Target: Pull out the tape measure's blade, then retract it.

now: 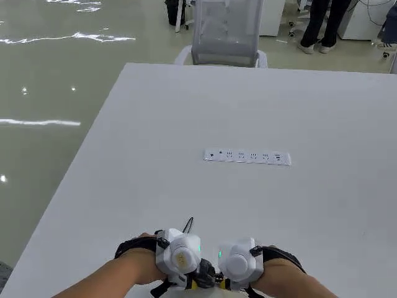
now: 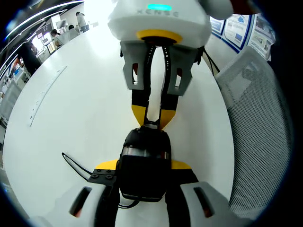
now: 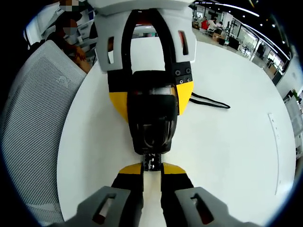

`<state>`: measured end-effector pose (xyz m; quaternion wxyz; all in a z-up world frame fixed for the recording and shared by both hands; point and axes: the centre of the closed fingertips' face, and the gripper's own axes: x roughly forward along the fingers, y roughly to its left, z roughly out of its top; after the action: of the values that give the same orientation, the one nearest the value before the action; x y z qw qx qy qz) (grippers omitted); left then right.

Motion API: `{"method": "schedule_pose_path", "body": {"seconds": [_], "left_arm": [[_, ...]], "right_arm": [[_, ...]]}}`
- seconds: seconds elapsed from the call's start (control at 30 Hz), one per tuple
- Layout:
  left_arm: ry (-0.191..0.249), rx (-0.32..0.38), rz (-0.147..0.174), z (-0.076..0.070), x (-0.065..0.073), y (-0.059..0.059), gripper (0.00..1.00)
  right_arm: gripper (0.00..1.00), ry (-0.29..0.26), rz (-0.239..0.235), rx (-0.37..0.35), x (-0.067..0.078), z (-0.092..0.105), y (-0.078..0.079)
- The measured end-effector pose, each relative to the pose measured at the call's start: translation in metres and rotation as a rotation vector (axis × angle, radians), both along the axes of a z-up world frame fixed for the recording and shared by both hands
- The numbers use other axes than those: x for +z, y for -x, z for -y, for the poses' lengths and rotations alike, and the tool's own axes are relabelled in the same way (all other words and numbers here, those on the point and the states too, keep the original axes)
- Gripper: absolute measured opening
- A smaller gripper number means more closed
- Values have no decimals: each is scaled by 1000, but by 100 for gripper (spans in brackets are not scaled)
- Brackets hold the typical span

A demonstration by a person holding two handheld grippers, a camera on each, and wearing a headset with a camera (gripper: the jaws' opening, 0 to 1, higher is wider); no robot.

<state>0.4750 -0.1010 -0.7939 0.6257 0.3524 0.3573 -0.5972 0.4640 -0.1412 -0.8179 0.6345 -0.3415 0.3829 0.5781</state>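
A black tape measure (image 2: 144,163) is clamped between the yellow-tipped fingers of my left gripper (image 2: 144,166), just above the white table (image 1: 248,105). My right gripper (image 2: 151,116) faces it nose to nose, its tips shut on the hook at the blade's end. In the right gripper view, the right gripper (image 3: 151,169) pinches that hook right at the mouth of the tape measure (image 3: 152,118), with almost no blade showing. The left gripper (image 3: 151,99) grips the case from above there. In the head view both grippers (image 1: 186,273) (image 1: 218,280) meet at the near edge around the tape measure (image 1: 206,273). Its black wrist strap (image 1: 188,223) trails on the table.
A white power strip (image 1: 247,156) lies mid-table, well beyond the grippers. A grey mesh chair (image 1: 226,31) stands at the far edge, and another mesh chair (image 2: 255,118) sits close behind the work. People stand at the back right (image 1: 322,25). The table's left edge drops to glossy floor.
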Motion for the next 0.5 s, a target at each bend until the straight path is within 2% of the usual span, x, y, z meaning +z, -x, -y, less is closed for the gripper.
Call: {"method": "schedule_pose_path", "body": {"seconds": [0.5], "left_arm": [[-6, 6, 1, -1, 0, 0, 33]], "right_arm": [[11, 10, 2, 4, 1, 12, 1]]}}
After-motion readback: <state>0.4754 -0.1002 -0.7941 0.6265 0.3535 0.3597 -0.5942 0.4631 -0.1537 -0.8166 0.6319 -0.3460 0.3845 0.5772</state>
